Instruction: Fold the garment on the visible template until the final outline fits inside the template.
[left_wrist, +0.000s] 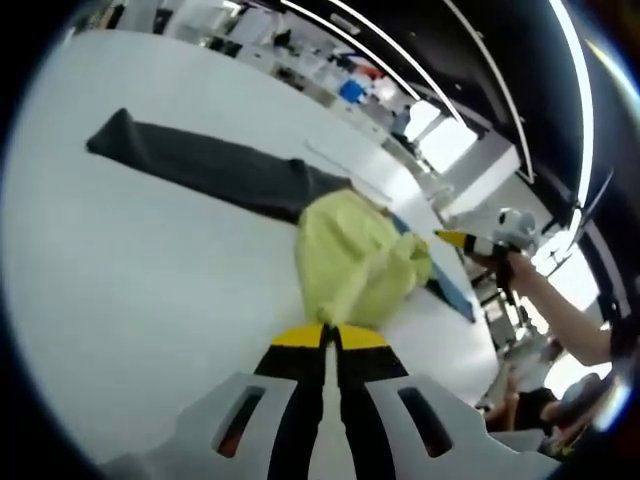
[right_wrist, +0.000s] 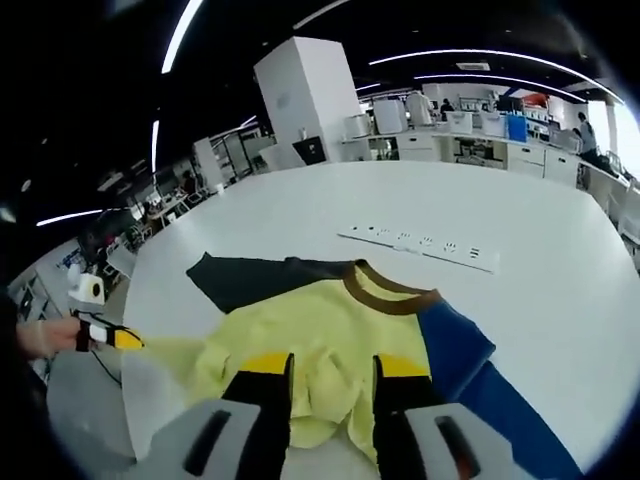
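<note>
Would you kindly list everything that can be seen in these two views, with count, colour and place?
Garment: one, yellow body with brown collar, one dark grey sleeve and one blue sleeve, lying rumpled on the table.
Table: one, white, under the garment.
Power strip: one, white, on the table beyond the collar.
Benches and equipment: several, mostly white, in the background room.
Ceiling lights: several long white strips overhead.
Left gripper: one, black jaws with yellow tips, jaws together at the yellow fabric's edge; whether they pinch it is unclear.
Right gripper: one, black and yellow, jaws apart over the yellow fabric.
Hand: one, holding the left gripper at the right gripper view's left edge.
</note>
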